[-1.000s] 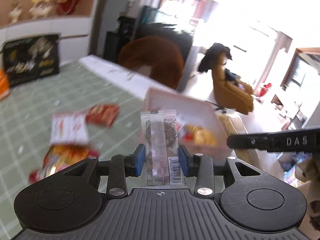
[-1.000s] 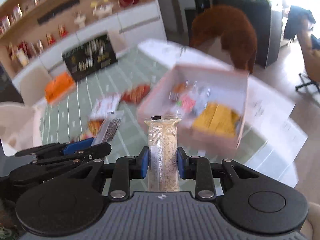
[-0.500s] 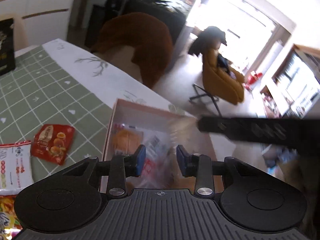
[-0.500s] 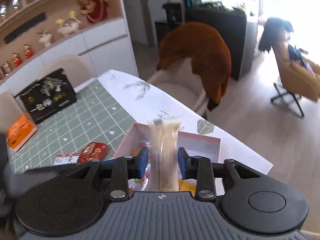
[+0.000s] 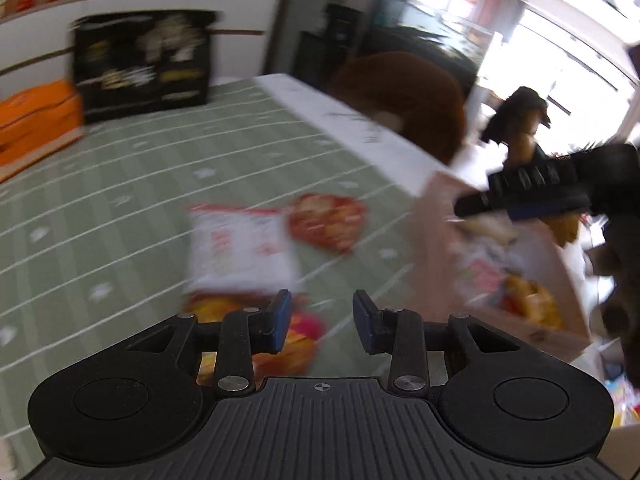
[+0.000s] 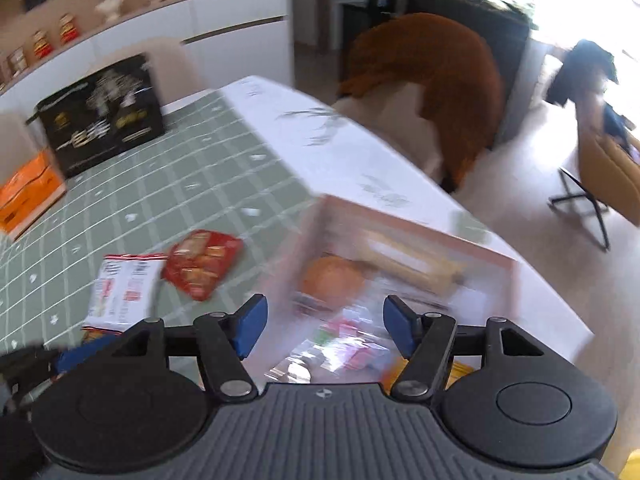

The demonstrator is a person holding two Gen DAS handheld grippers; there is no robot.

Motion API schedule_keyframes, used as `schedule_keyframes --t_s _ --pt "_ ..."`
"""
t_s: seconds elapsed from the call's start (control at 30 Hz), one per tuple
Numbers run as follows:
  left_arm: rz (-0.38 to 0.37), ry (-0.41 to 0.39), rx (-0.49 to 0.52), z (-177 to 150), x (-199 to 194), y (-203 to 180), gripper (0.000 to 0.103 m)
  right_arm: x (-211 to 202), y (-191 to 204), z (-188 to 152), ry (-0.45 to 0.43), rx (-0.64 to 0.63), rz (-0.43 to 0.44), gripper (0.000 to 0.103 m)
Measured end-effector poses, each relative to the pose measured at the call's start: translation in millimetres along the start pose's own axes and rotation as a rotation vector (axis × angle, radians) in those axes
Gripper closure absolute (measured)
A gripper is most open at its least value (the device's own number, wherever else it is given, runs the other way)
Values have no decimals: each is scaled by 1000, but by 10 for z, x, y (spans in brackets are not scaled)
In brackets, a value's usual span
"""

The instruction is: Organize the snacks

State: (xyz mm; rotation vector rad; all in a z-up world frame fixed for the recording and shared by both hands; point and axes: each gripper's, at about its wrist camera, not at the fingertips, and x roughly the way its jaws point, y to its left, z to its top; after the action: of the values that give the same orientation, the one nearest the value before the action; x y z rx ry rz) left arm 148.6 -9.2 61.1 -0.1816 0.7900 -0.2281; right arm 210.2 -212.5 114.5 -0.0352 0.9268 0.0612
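Pink box (image 6: 420, 240) mid-frame just beyond right tool (image 6: 324, 324), jaws opening, nothing between. Left tool (image 5: 320, 320) empty, released, tilted down over snack packets (image 5: 240, 248) on desk (image 5: 120, 200).

A: Left gripper (image 5: 320, 320), condition?

B: Pitched downward, blue pads parted by a narrow gap, nothing between them.

A: Right gripper (image 6: 322, 330)?

B: Pitched downward, jaws opening, pads well apart, nothing pressed between them. In the left wrist view its fingers (image 5: 520, 198) cross at three o'clock, blurred.

A: Any hand visible?

B: None that I can make out.
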Motion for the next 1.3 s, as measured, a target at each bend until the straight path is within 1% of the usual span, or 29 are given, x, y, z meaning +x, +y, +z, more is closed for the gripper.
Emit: schedule_keyframes --t_s 0.07,0.13,0.2,0.27,0.3,0.4,0.47,0.53,0.57,0.63,0.67,0.77,0.83,0.87,0.9,0.93,1.0,1.03,1.1,1.13,1.2,1.3 --pt "35 -18 -41 -51 -125 270 65 140 247 128 6 -32 36 34" --pt "58 -33 -78 -77 -258 458 65 319 475 293 20 -39 89 34" --pt "76 -37 -101 -58 -304 638 65 500 624 454 49 -24 140 32" --pt "82 -36 -110 0 -306 742 65 756 724 617 89 7 166 31" --pt "83 -38 -117 21 -309 795 65 871 753 681 104 20 162 31" --pt "67 -38 -145 101 -241 908 65 1228 800 807 144 51 114 31" --pt "55 -41 -163 164 -201 974 65 1442 797 814 200 59 84 31" --pt "40 -48 -170 224 -149 990 65 1549 777 757 253 67 60 31" --pt "33 -53 -167 272 -86 989 65 1549 756 696 261 73 64 32" --pt "26 -54 -147 380 68 980 65 1468 750 579 248 71 78 35" --pt "23 -50 -139 432 162 977 65 1419 761 525 247 56 91 43" --pt "14 -19 -122 556 444 974 65 1220 856 358 251 -11 126 54" --pt "0 24 -98 587 599 953 65 1069 933 199 274 -58 165 60" --pt "-13 30 -73 587 637 923 64 1003 974 134 274 -78 186 60" --pt "-23 30 -42 579 643 885 64 907 1011 40 271 -104 204 60" --pt "-38 46 -13 566 639 843 64 824 1041 -45 271 -127 216 61" --pt "-92 82 30 509 593 771 64 700 1061 -215 281 -162 236 70" --pt "-121 98 58 458 552 728 64 645 1054 -322 290 -171 248 70" --pt "-140 103 113 344 427 668 64 545 992 -521 299 -174 260 70" --pt "-150 109 120 285 370 654 64 510 956 -609 297 -173 259 70" --pt "-183 124 112 166 252 644 64 393 922 -768 255 -192 244 70" --pt "-215 140 118 -13 77 610 64 237 842 -898 210 -182 261 69"
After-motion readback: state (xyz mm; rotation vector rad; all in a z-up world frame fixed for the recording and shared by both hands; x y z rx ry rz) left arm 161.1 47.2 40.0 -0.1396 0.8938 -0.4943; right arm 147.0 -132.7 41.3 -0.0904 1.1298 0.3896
